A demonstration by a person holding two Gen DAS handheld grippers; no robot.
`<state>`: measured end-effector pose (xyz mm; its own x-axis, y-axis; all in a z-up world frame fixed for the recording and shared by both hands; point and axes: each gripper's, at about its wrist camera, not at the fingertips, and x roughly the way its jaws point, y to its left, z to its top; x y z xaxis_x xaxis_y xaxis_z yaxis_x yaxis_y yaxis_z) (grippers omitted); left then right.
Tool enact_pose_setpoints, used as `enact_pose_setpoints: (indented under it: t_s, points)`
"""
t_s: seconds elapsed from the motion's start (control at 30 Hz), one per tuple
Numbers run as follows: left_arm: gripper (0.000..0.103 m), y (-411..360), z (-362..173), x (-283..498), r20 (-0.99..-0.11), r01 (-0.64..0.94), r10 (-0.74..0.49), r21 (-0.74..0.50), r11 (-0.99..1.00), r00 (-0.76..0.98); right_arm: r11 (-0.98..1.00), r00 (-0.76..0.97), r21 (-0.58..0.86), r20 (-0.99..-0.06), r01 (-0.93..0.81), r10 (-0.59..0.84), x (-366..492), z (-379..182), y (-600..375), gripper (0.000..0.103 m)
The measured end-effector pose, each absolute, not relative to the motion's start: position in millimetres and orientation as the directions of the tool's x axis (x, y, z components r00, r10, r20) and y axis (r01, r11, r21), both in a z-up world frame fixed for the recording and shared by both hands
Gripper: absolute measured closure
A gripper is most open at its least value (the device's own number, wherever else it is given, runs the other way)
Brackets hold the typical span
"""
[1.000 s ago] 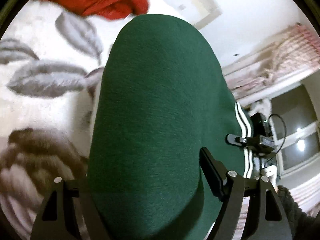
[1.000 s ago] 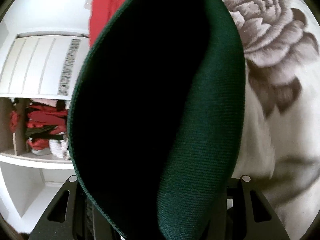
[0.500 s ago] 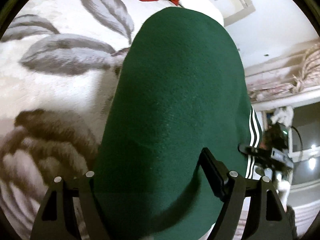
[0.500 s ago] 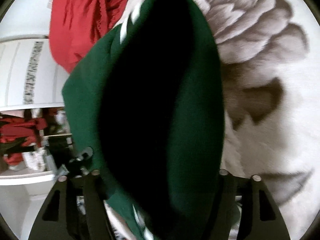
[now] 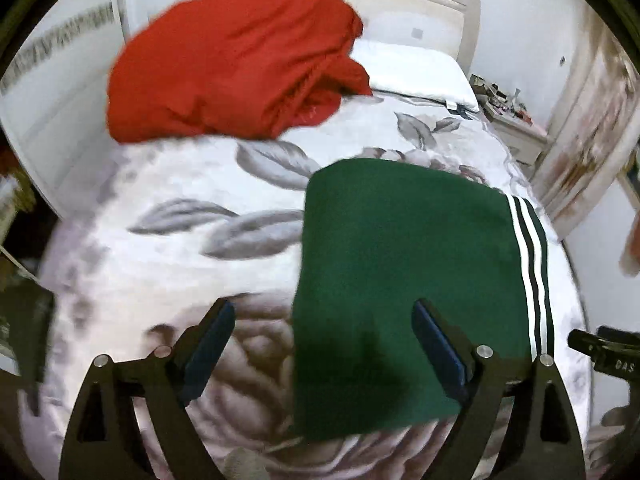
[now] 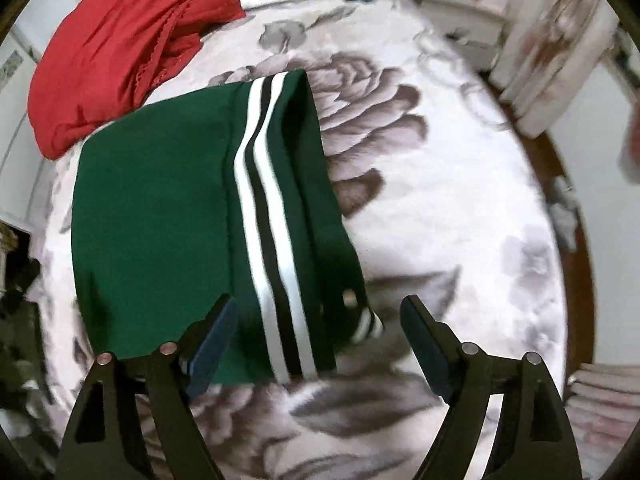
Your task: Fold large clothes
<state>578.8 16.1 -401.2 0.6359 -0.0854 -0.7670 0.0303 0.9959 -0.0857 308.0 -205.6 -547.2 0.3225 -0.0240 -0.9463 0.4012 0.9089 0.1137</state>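
- Our left gripper (image 5: 324, 354) is spread wide with nothing between its fingers, and our right gripper (image 6: 320, 344) is likewise released and empty.
- The green garment (image 5: 404, 280) lies folded into a compact rectangle on the flowered bedspread (image 5: 160, 248), its white stripes (image 6: 260, 216) running along one side, just ahead of both grippers.
- A red garment (image 5: 232, 64) sits heaped farther up the bed, near the pillow (image 5: 412, 72), well apart from the green one.
- We judge the fold is laid down; to finish well we would check that the edges line up, press out any bulge, and tuck in the striped cuff (image 6: 366, 326) poking out.
- Only faint, unclear lettering shows on a black part at the left view's right edge; no brand is legible.
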Motion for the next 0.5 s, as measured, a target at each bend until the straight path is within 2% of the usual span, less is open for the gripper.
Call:
enact_pose_setpoints:
  t_s: [0.3,0.5]
  points:
    - [0.013,12.7,-322.1,466.8,-0.7,0.038,-0.037,-0.013,0.999,0.713,0.914,0.434,0.037,-0.888,0.403,-0.155,188.2,-429.3,-136.5,0.017]
    - [0.013,14.0,-258.5,390.2,-0.678,0.05,-0.068,-0.045,0.998,0.732,0.912,0.501,-0.009,-0.833,0.411,-0.234,90.4,-325.7,-107.0,0.017]
